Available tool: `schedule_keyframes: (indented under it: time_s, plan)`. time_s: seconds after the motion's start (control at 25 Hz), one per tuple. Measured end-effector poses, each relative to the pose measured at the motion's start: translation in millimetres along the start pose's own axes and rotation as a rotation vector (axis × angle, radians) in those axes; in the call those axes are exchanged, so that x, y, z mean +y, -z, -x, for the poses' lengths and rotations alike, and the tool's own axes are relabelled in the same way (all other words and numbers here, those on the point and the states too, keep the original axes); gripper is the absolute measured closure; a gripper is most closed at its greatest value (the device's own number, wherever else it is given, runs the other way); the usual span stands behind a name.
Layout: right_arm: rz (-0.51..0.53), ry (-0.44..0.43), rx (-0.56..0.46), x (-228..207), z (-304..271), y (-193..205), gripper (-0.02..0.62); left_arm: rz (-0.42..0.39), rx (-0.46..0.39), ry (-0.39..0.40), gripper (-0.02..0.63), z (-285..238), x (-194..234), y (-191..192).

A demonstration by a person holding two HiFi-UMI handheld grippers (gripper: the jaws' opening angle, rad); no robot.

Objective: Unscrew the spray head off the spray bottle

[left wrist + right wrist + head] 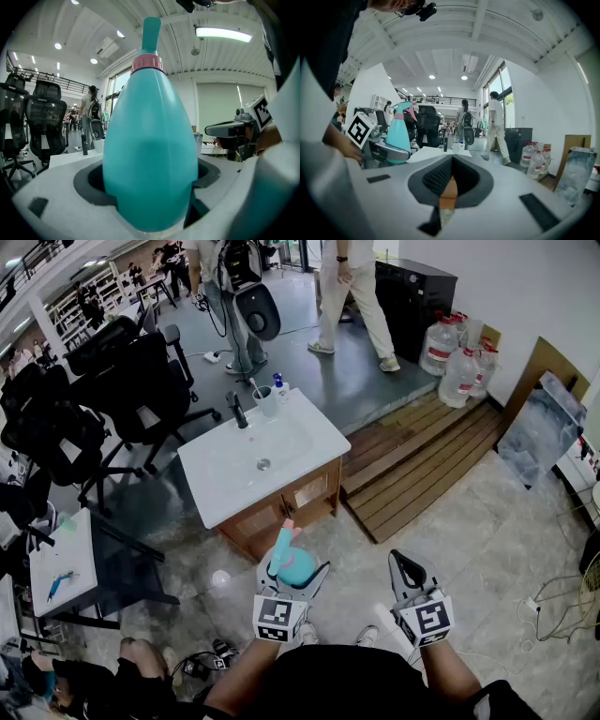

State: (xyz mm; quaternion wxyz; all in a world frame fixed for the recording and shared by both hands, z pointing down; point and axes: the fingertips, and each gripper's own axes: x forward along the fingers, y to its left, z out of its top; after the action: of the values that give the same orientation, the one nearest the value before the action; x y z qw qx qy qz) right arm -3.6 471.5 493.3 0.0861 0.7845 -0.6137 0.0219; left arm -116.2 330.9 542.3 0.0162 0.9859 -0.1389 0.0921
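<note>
The teal spray bottle [296,564] with a pink collar and a teal spray head [283,542] stands upright between the jaws of my left gripper [293,572], which is shut on its body. In the left gripper view the bottle [150,154] fills the middle, and its pink collar [148,63] sits high up. My right gripper [404,564] hovers to the right of the bottle, apart from it, shut with nothing in it. Its jaws meet in the right gripper view [451,177], where the bottle [399,135] shows at the left.
A wooden washbasin cabinet with a white top [225,486] stands ahead, with a black tap [237,411] and a cup on it. Black office chairs [131,381] and a small white table [58,563] are at the left. A wooden platform [427,460] and water jugs [457,360] lie at the right. People stand at the back.
</note>
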Motion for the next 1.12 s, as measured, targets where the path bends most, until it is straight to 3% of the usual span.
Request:
schedule_keyframes:
  time_s: [0.28,0.44,0.68,1.12]
  plan:
    - [-0.036,-0.021,0.012,22,-12,-8,0.591,-0.009,-0.014,-0.006,0.152,11,20,-2]
    - [-0.073,-0.053,-0.041,41,-22,-20,0.591,-0.029,-0.018,0.001,0.152,20,34,-5]
    - [-0.084,-0.033,-0.088,64,-46,-34,0.591,-0.053,-0.02,0.023,0.152,30,63,-4]
    - [-0.093,-0.068,-0.086,89,-97,-44,0.591,-0.08,-0.046,-0.013,0.152,39,120,-12]
